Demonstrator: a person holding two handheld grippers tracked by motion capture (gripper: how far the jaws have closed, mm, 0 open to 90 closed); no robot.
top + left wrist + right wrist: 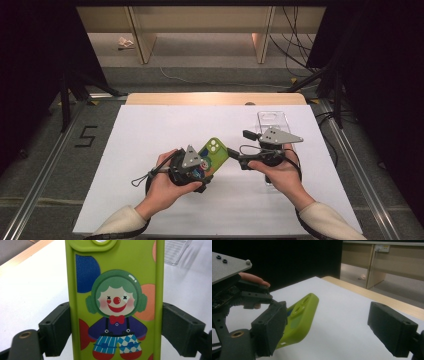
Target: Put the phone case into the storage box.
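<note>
Above the white table cover (150, 125), near its middle, the left gripper (202, 175) holds a green phone case (115, 302) printed with a clown, its jaws pinching the case's two long edges, camera end tilted up and away from the person. The right gripper (235, 155) hovers just beside the case's upper end, jaws spread with nothing between them. A clear phone case (273, 122) lies flat on the cover beyond the right hand (280, 172).

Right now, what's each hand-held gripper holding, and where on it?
Left hand-held gripper clamps the green clown phone case across its two long side edges, near the lower end. Right hand-held gripper is open, holding nothing.
</note>
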